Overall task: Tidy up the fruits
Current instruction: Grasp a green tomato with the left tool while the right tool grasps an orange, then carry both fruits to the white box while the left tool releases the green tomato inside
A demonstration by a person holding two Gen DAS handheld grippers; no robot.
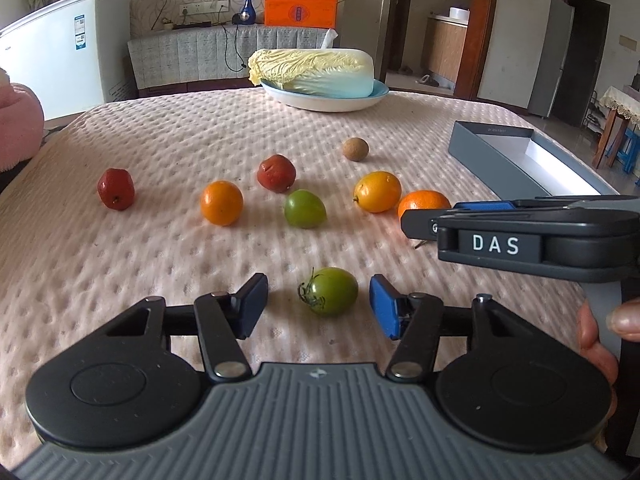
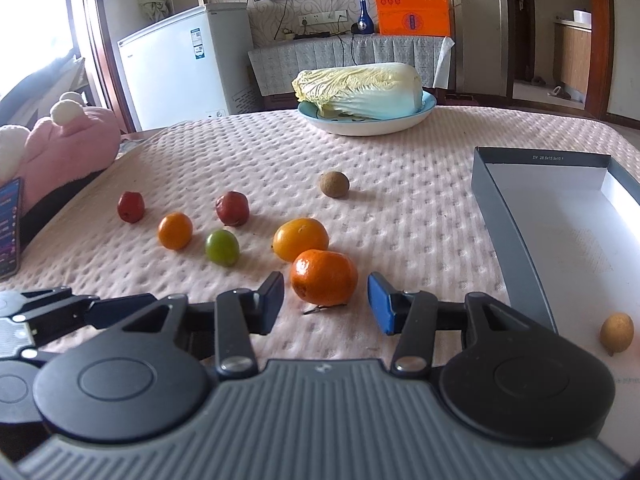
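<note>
A green tomato (image 1: 330, 296) with a stem lies on the pink quilted cover between the fingers of my left gripper (image 1: 319, 303), which is open with a gap on each side. My right gripper (image 2: 326, 300) is open around an orange mandarin (image 2: 324, 282), and its pads stand clear of the fruit. Beyond them lie two red fruits (image 1: 116, 190) (image 1: 277, 173), a small orange (image 1: 221, 203), a green fruit (image 1: 305, 209), a yellow-orange fruit (image 1: 377, 192) and a brown longan (image 1: 355, 149). The grey box (image 2: 516, 240) at the right holds one small yellow fruit (image 2: 617, 332).
A blue-rimmed plate (image 2: 424, 114) with a napa cabbage (image 2: 360, 88) stands at the table's far side. A pink plush toy (image 2: 68, 148) and a phone (image 2: 10, 228) lie at the left edge. A hand (image 1: 600, 336) holds the right gripper's handle.
</note>
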